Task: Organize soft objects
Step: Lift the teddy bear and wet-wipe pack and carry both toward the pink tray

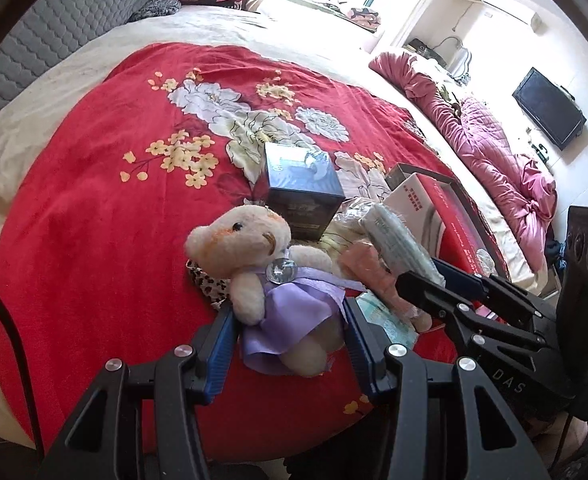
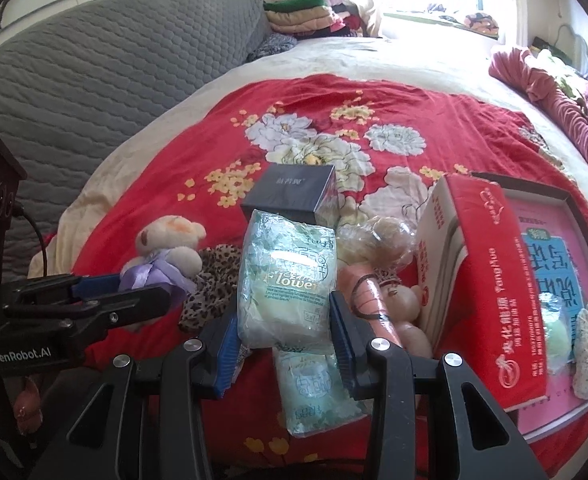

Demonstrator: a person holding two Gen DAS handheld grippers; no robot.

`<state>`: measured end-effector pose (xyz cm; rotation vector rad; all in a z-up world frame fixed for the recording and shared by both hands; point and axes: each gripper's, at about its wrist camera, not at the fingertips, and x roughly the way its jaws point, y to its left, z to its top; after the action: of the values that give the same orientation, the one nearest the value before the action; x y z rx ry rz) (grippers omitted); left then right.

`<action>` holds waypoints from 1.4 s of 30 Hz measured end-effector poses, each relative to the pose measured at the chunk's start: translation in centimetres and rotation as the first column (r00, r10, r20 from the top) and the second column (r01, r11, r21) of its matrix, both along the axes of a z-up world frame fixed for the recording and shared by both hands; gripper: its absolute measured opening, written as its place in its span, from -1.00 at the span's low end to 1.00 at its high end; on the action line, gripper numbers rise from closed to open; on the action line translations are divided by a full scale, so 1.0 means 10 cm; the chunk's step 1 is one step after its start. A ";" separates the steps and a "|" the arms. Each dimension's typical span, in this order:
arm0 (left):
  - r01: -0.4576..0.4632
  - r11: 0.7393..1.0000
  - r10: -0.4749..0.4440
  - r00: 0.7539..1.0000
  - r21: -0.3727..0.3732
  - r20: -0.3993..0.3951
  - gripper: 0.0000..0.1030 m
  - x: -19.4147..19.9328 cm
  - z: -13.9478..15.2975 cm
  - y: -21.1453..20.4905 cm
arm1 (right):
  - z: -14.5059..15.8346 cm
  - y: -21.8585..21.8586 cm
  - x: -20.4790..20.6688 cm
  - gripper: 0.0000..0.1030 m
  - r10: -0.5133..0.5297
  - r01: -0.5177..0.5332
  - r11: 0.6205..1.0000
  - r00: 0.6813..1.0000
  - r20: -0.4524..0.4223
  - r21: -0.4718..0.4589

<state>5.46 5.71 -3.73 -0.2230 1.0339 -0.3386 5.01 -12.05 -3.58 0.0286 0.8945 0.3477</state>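
Observation:
A cream teddy bear [image 1: 250,240] in a purple satin dress sits between the blue pads of my left gripper [image 1: 288,308], which is shut on its body and holds it just above the red floral blanket [image 1: 94,220]. My right gripper [image 2: 284,312] is shut on a pale green tissue pack [image 2: 286,264], held upright. In the right wrist view the left gripper [image 2: 142,286] shows at the left with the bear [image 2: 170,240]. In the left wrist view the right gripper [image 1: 422,272] shows with the pack [image 1: 398,244].
On the blanket lie a second tissue pack [image 2: 318,392], a leopard-print scrunchie [image 2: 214,280], a pink plush toy [image 2: 374,300] and a dark box [image 2: 294,192]. A red carton [image 2: 482,280] leans on a flat box [image 2: 566,208] at the right. A pink quilt [image 1: 494,152] lies beyond.

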 end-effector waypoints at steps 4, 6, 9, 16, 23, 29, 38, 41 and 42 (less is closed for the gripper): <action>0.002 1.000 -0.002 1.000 0.011 0.016 -0.01 -0.04 0.08 -0.04 | 0.09 -0.08 -0.06 -0.19 -0.014 0.014 1.000 1.000 0.019 0.010; 0.004 1.000 -0.004 1.000 0.017 0.024 -0.01 -0.06 0.13 -0.07 | 0.14 -0.11 -0.08 -0.19 -0.020 0.020 1.000 0.999 0.031 0.011; 0.011 1.000 -0.012 0.999 0.025 0.040 -0.01 -0.09 0.22 -0.13 | 0.23 -0.18 -0.11 -0.19 -0.033 0.032 0.999 0.998 0.048 0.022; 0.039 0.998 -0.042 0.996 0.045 0.073 -0.01 -0.17 0.39 -0.29 | 0.40 -0.30 -0.22 -0.19 -0.057 0.054 0.998 0.995 0.081 0.040; 0.074 0.994 -0.083 0.990 0.075 0.117 -0.01 -0.27 0.59 -0.51 | 0.59 -0.51 -0.34 -0.19 -0.107 0.101 0.994 0.987 0.119 0.048; 0.115 0.991 -0.124 0.982 0.065 0.141 -0.01 -0.33 0.76 -0.77 | 0.75 -0.80 -0.47 -0.19 -0.171 0.164 0.985 0.973 0.155 0.056; 0.177 0.980 -0.189 0.969 0.090 0.159 -0.01 -0.36 0.89 -1.19 | 0.93 -1.26 -0.65 -0.19 -0.271 0.258 0.962 0.941 0.201 0.085; 0.195 0.976 -0.209 0.963 0.094 0.168 -0.01 -0.37 0.94 -1.31 | 0.99 -1.42 -0.71 -0.19 -0.302 0.287 0.953 0.929 0.214 0.098; 0.202 0.974 -0.217 0.961 0.099 0.171 -0.01 -0.37 0.95 -1.35 | 1.02 -1.47 -0.74 -0.19 -0.313 0.298 0.949 0.924 0.221 0.101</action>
<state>1.75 -7.76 5.78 -0.0081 0.8908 -0.4991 -2.37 -26.76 6.58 0.1827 0.6303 0.0841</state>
